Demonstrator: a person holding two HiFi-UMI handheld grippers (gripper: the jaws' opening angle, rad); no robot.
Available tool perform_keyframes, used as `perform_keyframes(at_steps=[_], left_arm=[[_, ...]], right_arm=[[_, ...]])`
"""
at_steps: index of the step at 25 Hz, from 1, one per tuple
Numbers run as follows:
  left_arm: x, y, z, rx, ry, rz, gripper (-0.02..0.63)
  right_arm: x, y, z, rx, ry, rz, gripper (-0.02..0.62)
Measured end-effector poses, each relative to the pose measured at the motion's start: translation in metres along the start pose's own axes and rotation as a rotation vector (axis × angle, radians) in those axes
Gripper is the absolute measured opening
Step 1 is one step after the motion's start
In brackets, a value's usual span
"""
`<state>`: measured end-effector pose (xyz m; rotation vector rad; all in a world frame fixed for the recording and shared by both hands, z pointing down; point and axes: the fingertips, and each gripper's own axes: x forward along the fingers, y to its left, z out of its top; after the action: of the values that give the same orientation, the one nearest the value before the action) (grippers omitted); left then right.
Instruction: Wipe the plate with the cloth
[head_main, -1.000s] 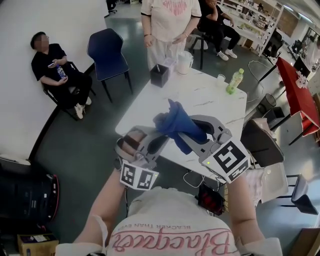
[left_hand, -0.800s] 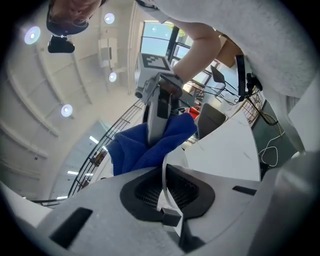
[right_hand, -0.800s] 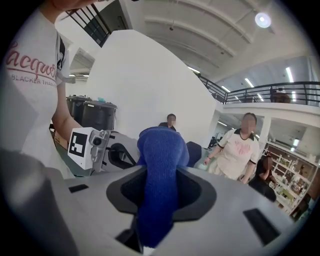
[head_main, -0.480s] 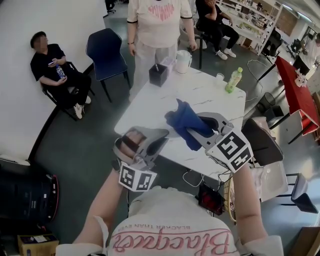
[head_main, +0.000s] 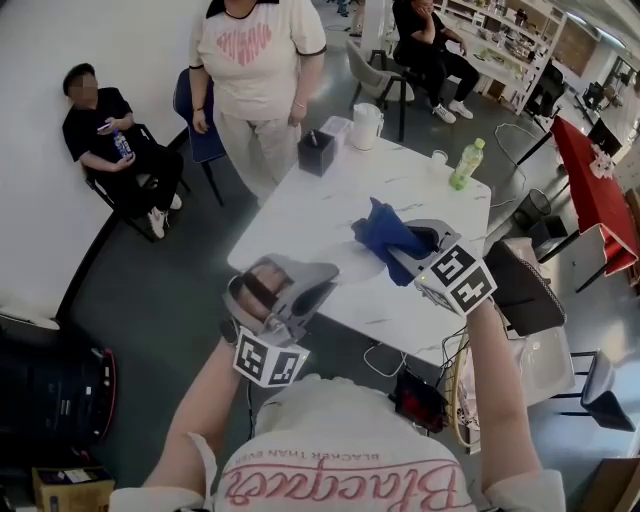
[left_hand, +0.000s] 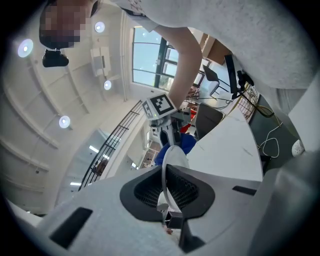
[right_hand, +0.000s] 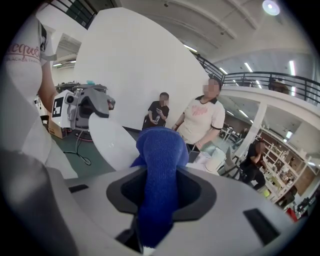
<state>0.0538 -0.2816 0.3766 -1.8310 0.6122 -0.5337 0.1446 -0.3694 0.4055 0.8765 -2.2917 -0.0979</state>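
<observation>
The left gripper (head_main: 318, 280) fingers clamp the plate (right_hand: 107, 142) by its rim beside the surface (head_main: 300, 205), and the right gripper (head_main: 418, 246) fingers clamp the cloth (head_main: 385, 232) nearby, so wiping seems about to begin: press cloth onto the plate's face.

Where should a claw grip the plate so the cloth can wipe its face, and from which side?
By the rim, coming in edge-on from the side away from the cloth. The plate is a thin disc, so its rim fits between narrow jaws, as in the left claw, leaving the face open.
</observation>
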Motion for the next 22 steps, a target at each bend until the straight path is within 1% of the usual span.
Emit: perform_keyframes(at_steps=[3, 6, 8, 10, 13, 18, 20, 22], left_arm=[[0.002, -0.001, -0.002, 0.016, 0.006, -0.005, 0.019], [-0.001, -0.004, -0.003, 0.017, 0.01, -0.008, 0.018], [-0.003, -0.005, -0.003, 0.018, 0.012, -0.007, 0.019], [-0.004, -0.004, -0.002, 0.025, 0.014, -0.004, 0.02], [-0.005, -0.005, 0.0, 0.044, 0.01, -0.005, 0.02], [-0.005, -0.009, 0.01, 0.093, -0.011, -0.015, 0.019], [-0.005, -0.01, 0.018, 0.128, -0.025, -0.017, 0.02], [-0.005, -0.012, 0.026, 0.162, -0.044, -0.018, 0.018]], right_arm=[[0.01, -0.01, -0.006, 0.005, 0.013, -0.014, 0.117], [0.005, -0.018, -0.003, 0.012, 0.004, -0.039, 0.117], [-0.011, -0.021, 0.01, 0.011, -0.025, -0.052, 0.117], [-0.03, -0.02, 0.029, -0.002, -0.072, -0.045, 0.117], [-0.051, -0.001, 0.06, -0.044, -0.14, 0.013, 0.117], [-0.057, 0.051, 0.104, -0.081, -0.219, 0.184, 0.117], [-0.055, 0.068, 0.117, -0.098, -0.239, 0.236, 0.117], [-0.048, 0.08, 0.123, -0.135, -0.233, 0.263, 0.117]])
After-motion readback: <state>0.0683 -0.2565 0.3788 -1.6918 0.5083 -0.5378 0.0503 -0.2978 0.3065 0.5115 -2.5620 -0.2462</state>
